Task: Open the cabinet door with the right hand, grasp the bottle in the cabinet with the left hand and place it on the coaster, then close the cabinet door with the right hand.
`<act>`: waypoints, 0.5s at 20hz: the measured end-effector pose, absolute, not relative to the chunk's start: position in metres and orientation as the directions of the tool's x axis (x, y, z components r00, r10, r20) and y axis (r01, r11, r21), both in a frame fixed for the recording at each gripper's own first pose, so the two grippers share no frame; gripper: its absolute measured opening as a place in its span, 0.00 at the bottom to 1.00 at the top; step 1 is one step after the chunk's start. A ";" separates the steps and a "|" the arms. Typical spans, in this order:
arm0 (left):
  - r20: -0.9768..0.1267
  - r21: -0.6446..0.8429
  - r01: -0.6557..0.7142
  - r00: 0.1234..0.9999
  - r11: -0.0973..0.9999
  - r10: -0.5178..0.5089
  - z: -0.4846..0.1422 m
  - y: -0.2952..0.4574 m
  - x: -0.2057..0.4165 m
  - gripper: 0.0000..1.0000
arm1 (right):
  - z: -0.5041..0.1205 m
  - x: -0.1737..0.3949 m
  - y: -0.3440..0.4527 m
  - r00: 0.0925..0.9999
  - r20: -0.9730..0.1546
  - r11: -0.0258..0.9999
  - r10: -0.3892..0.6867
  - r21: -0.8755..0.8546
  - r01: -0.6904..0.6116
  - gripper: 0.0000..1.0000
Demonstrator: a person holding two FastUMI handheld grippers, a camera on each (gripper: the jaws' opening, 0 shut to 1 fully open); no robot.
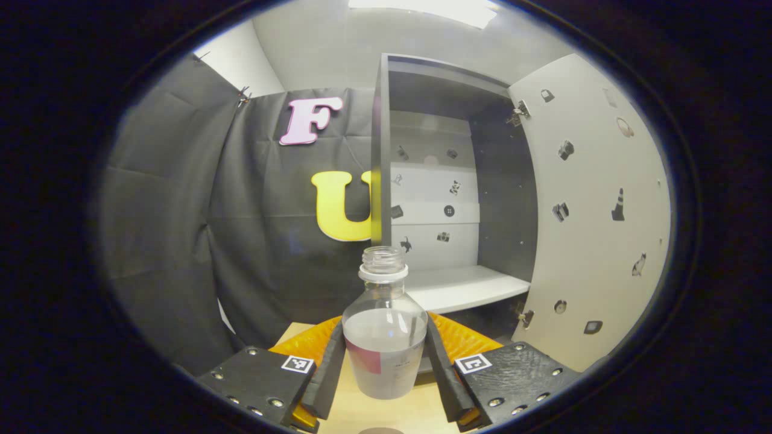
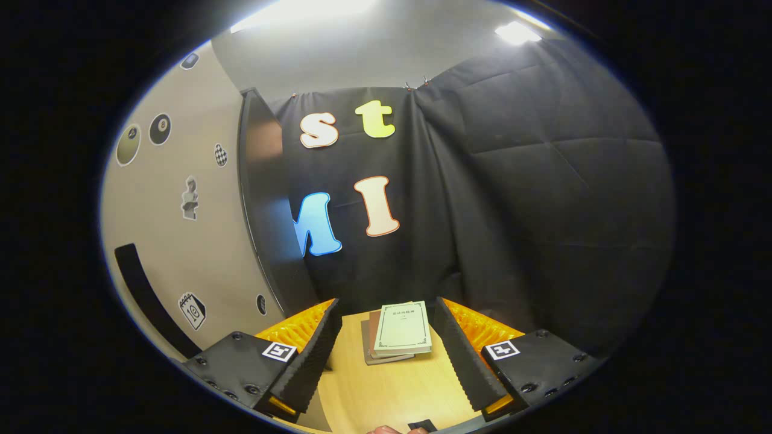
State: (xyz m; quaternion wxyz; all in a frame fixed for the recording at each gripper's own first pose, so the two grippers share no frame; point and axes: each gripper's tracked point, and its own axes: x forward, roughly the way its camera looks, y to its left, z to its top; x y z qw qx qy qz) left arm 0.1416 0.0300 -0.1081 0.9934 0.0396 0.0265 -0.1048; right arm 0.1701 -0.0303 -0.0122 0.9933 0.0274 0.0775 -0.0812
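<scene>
Pinched between both fingers of the left tool (image 1: pixel 385 367), an uncapped bottle (image 1: pixel 384 337) stands upright; ahead, the cabinet door (image 1: pixel 594 211) hangs open. Right tool (image 2: pixel 386 355) spread above the worktop (image 2: pixel 392 392), books (image 2: pixel 401 328) ahead.

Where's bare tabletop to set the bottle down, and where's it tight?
Free: the wood strip between the right gripper fingers, short of the stacked books; also the white cabinet shelf inside the open door. Tight: the left gripper with both fingers against the bottle, and the table's far edge, taken by the books.
</scene>
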 end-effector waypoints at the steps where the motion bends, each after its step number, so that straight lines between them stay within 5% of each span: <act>1: -0.070 0.085 0.203 0.978 0.975 -0.198 -0.124 0.038 0.135 0.68 | -0.009 0.165 -0.028 0.975 -0.156 0.986 -0.158 0.037 0.165 0.98; 10: -0.192 0.094 0.164 0.971 0.982 -0.144 -0.286 0.064 0.075 0.69 | -0.011 0.156 -0.005 0.977 -0.195 0.995 -0.089 0.030 0.097 0.98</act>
